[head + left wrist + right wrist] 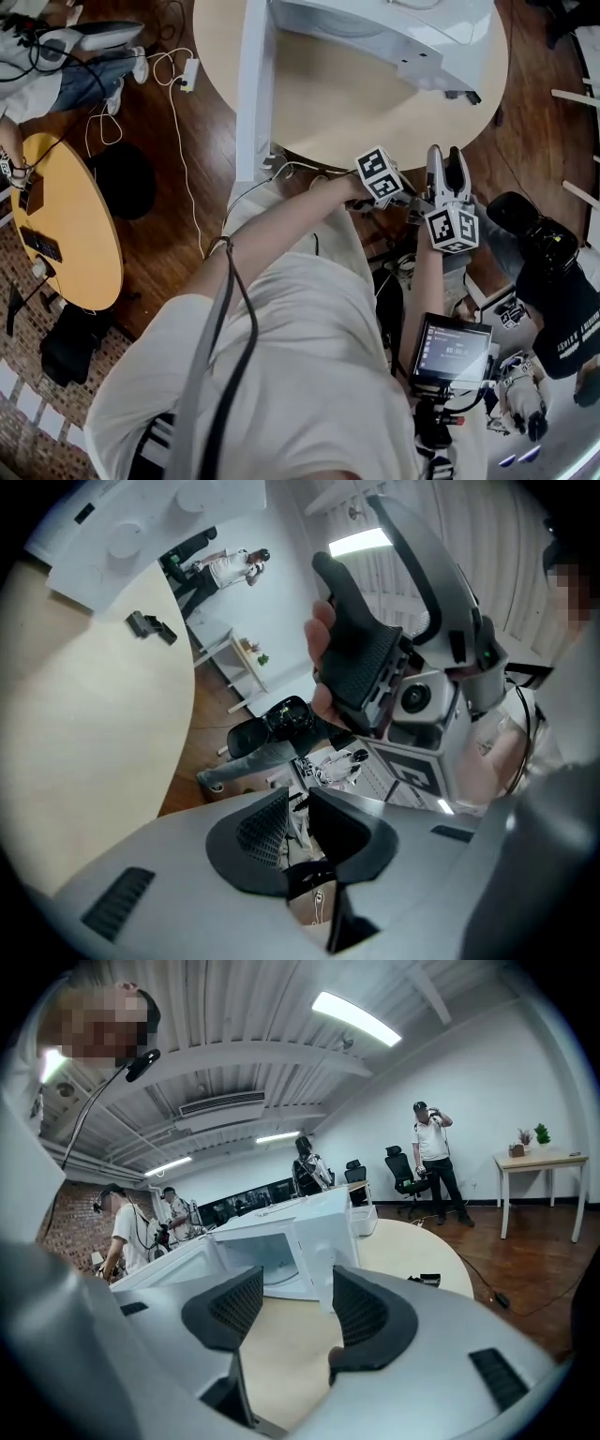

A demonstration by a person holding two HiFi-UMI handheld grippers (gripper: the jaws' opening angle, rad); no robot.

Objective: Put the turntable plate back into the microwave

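The white microwave (394, 28) stands on the round wooden table (356, 112) with its door (253, 94) swung open. In the right gripper view the microwave (281, 1251) shows an open cavity, and I cannot make out a turntable plate anywhere. Both grippers hang off the table's near edge, in front of my chest. My right gripper (448, 155) points at the table; its jaws (298, 1302) stand apart with nothing between them. My left gripper (410, 202) points sideways at the right one; its jaws (298, 803) leave only a narrow gap, with nothing between them.
A small black object (466, 96) lies on the table right of the microwave. A second round table (66, 225) stands at the left, with cables (178, 141) on the wooden floor. A lit screen (455, 352) hangs at my waist. People stand around the room.
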